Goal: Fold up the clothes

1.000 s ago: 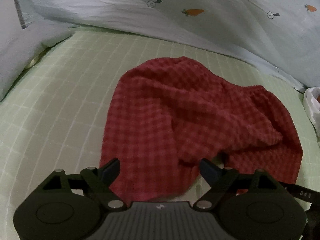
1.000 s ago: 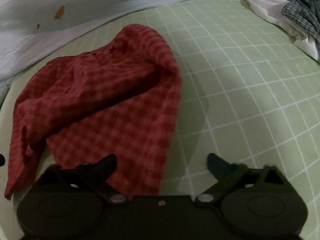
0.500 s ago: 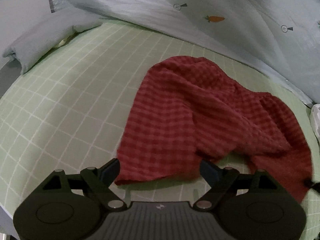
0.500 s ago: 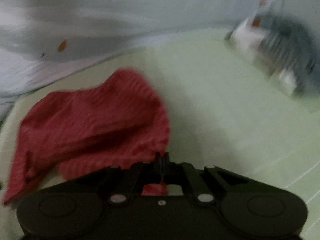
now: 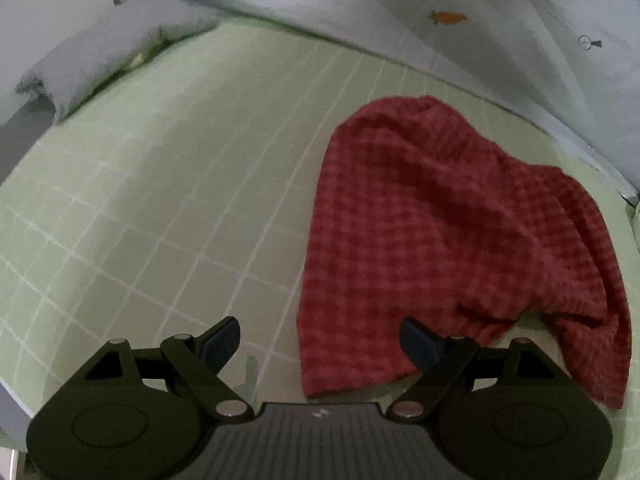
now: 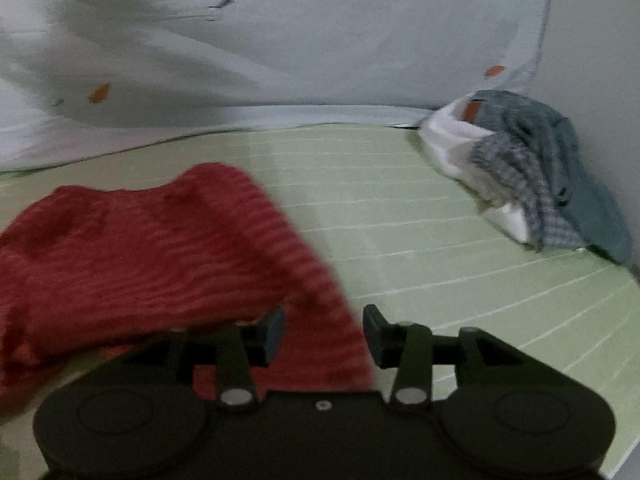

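The red checked cloth [image 6: 160,256] is blurring behind the right gripper [image 6: 323,334], whose fingers are opening around its corner, pads not pressing.

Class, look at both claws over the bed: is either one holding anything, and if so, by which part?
Nothing is held. The left claw is open, empty. The right claw is opening; the red checked cloth's corner lies between its jaws, ungripped.

left wrist — steep down, near | right wrist — shallower | shared: red cloth [image 5: 448,240]
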The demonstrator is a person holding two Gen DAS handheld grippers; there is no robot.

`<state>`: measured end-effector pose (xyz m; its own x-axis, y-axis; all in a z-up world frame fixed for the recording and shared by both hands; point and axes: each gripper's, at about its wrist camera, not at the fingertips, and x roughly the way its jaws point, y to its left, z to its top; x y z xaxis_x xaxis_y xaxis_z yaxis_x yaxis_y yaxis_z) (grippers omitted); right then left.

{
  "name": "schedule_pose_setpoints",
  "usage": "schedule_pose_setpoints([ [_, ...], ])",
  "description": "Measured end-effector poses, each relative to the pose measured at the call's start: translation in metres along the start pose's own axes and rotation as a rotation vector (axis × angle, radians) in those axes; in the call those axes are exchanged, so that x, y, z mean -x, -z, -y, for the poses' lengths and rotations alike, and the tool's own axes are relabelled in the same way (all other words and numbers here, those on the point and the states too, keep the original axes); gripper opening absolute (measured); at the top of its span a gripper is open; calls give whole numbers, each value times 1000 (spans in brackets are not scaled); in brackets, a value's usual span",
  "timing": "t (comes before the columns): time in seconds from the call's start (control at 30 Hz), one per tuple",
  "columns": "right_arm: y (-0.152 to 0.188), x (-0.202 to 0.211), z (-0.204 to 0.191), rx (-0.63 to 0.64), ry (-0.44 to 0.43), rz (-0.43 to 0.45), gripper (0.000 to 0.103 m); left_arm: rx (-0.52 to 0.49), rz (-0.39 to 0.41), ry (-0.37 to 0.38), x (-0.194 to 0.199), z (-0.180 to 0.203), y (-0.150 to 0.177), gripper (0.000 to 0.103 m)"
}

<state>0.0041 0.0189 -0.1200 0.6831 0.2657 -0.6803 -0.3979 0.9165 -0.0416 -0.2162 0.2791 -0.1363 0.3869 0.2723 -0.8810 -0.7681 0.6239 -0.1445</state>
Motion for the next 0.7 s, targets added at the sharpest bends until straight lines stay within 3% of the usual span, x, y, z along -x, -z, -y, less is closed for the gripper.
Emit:
schedule_pose_setpoints([
  [0.13,12,7,-27,-13,-169,-35,45,14,-30,14,-9,-4,7,87],
  [0.23,17,2,-44,-29,-272,-88,37,12,-44,27,-15,-5,9,87],
  [0.47,16,-26,-90,-66,-408,-177,34,-28,-65,34,-22,-4,9,82],
  [0.67,8,-52,-118,-144,-508,-278,32,-59,-92,65,-30,-1,5,61],
  [0.7,8,-54,-123,-139,-515,-290,32,-67,-90,64,-30,0,5,53],
])
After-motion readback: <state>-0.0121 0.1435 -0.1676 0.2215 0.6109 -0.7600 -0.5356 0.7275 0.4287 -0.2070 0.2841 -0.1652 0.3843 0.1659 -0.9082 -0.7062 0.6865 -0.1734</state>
